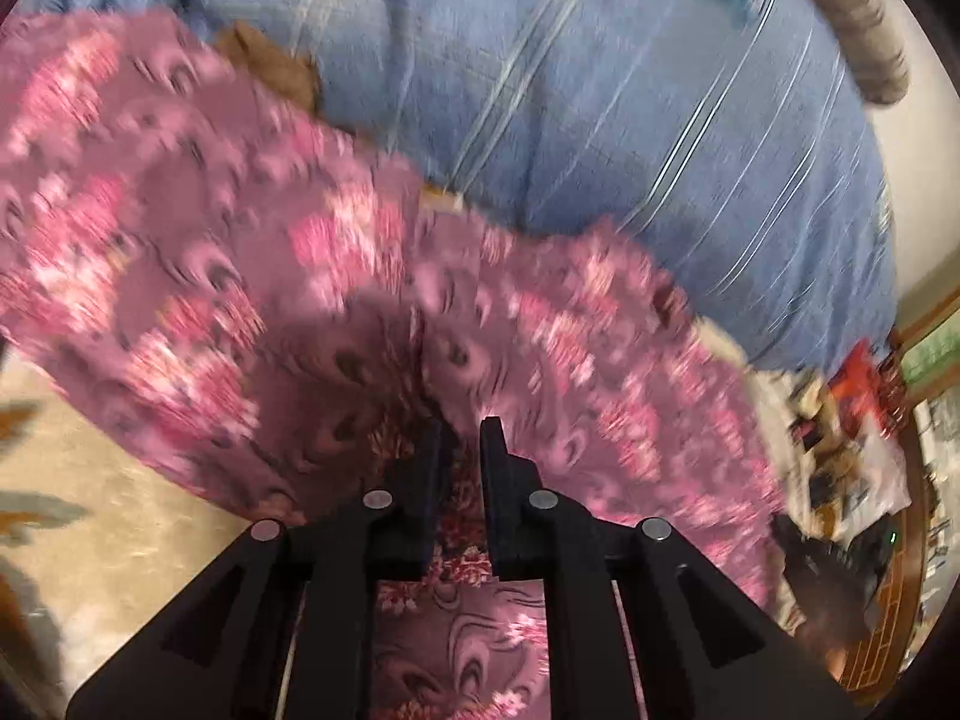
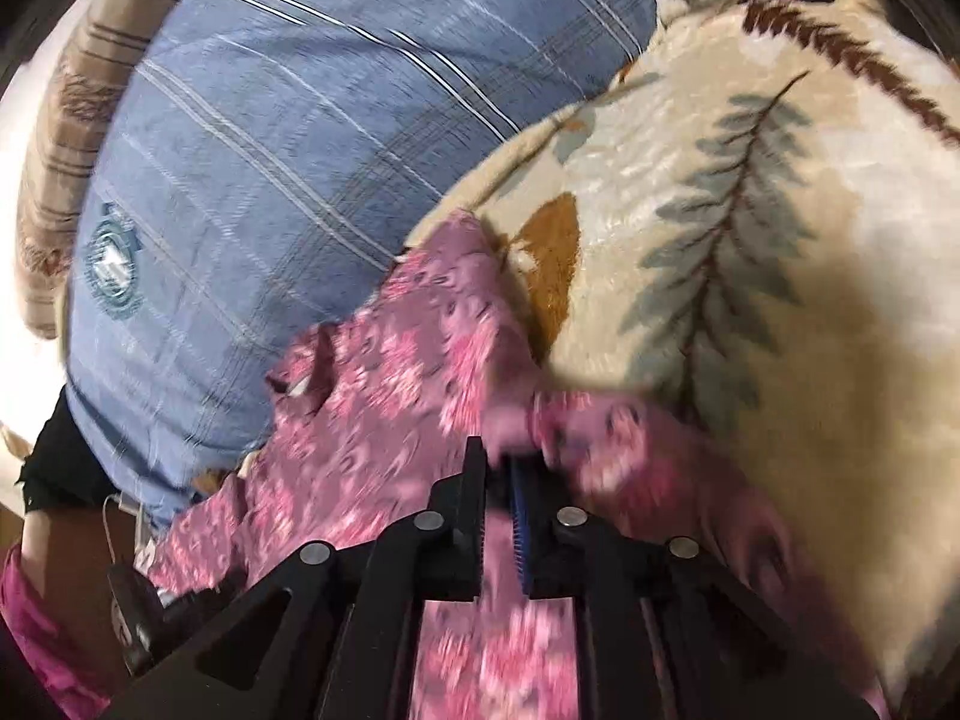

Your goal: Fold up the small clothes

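Left wrist view is pretty smeared with motion blur, so the pink floral garment (image 1: 252, 252) reads mostly as streaks of pink and mauve, and its outer edges are hard to trace. It spreads from the left edge across the middle and drapes down over the left claw (image 1: 461, 438), whose black fingers are pinched nearly together on a fold of the cloth; the exact pinch point is buried in a dark crease. Behind it is a blue striped cushion (image 1: 600, 120), lower left a cream patterned blanket (image 1: 120, 510), and at the right edge a jumble of clutter (image 1: 852, 450) too blurry to identify. Right wrist view is a bit sharper up top, blurry near the fingers. The right claw (image 2: 495, 468) is angled down and clamped on a bunched edge of the same garment (image 2: 408, 360), with a blue ribbed pad (image 2: 519, 516) showing on one finger. The garment lies where the cushion (image 2: 270, 150) meets the blanket (image 2: 750, 240). A bare arm (image 2: 66, 546) pokes in lower left, mostly cut off.
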